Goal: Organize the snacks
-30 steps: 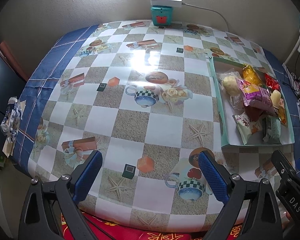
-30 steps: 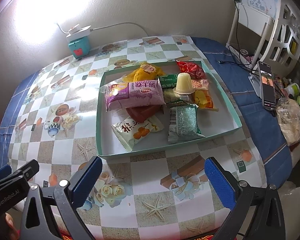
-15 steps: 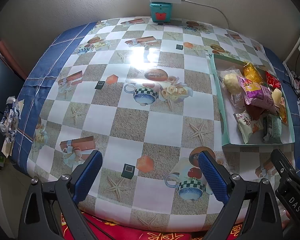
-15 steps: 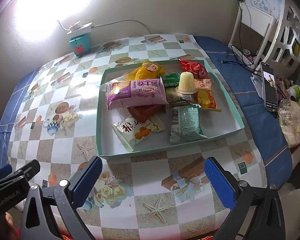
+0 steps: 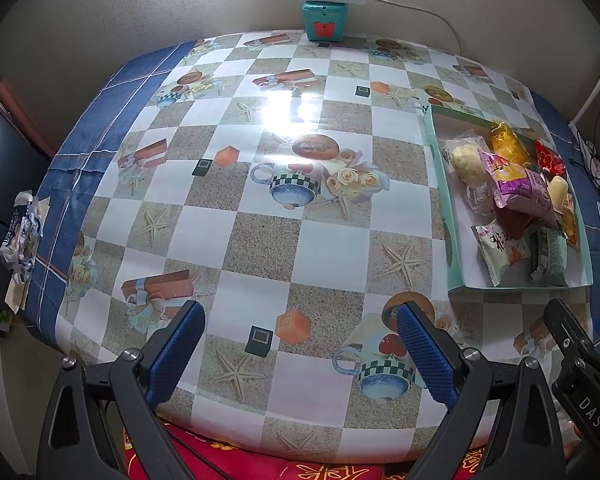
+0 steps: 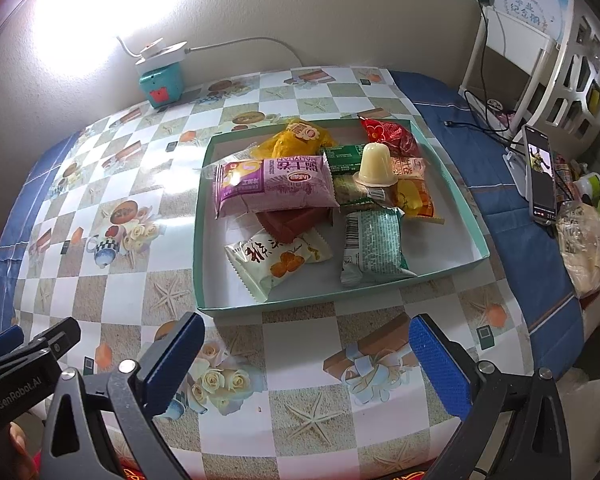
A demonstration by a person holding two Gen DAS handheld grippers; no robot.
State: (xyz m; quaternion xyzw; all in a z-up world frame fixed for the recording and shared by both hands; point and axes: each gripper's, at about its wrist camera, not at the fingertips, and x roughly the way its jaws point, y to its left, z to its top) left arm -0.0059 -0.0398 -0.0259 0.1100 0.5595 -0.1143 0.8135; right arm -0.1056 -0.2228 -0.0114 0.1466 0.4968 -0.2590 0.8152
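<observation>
Snacks all sit piled in the tray point(image 6: 452, 168): purple pack point(image 6: 274, 186) over the brown block point(image 6: 290, 222), jelly cup point(image 6: 374, 166) upright on the green packs. Left gripper point(image 5: 298, 354) and right gripper point(image 6: 306, 360) both spread wide, holding nothing, hovering near the tray's front wall. Could be pre-sort or finished fill. If picking: take top items, keep the cup upright.

The tray point(image 6: 452, 184) sits on the right half of the bench point(image 6: 172, 292), with the snacks heaped inside it. A jelly cup point(image 6: 374, 164) stands upright on top of the packets near the middle. Two packets point(image 6: 280, 260) lie side by side at the tray's near edge. Behind the tray to the left, by the wall, a small box point(image 6: 160, 86) carries a power strip point(image 6: 162, 50). A phone point(image 6: 540, 176) stands right of the tray.
</observation>
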